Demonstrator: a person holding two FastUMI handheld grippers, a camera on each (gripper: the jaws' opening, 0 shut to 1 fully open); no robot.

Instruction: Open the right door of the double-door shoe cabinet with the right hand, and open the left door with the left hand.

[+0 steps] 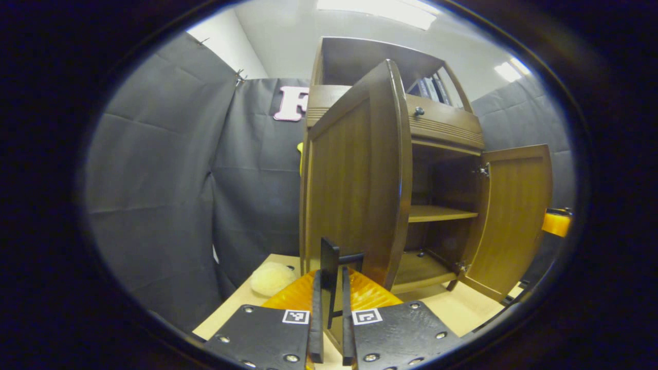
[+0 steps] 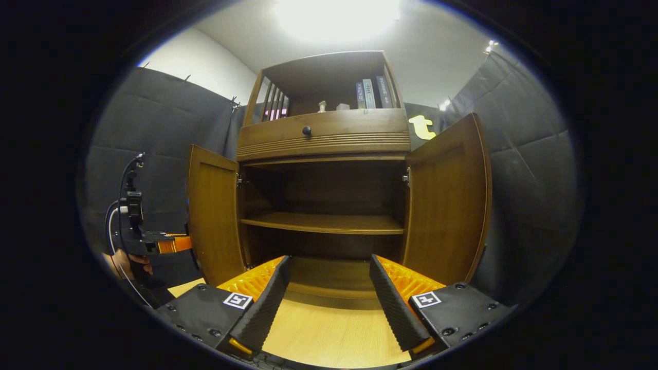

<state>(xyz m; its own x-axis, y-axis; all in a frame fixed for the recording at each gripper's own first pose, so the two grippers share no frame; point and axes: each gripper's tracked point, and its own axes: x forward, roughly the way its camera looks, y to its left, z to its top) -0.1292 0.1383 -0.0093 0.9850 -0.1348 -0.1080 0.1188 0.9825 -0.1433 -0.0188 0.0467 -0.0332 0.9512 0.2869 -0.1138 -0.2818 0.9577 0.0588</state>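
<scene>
At cabinet front | left gripper [image 1: 329, 308] fingers clenched on left door [image 1: 354, 180] handle [image 1: 336, 259] | right gripper [image 2: 329, 303] fingers released, right door [image 2: 447, 205] beside

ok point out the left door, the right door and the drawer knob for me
left door [image 2: 213, 221], right gripper view, on its inner panel
right door [image 2: 446, 205], right gripper view, on its inner panel
drawer knob [image 2: 307, 131], right gripper view, on the round knob's face
</scene>
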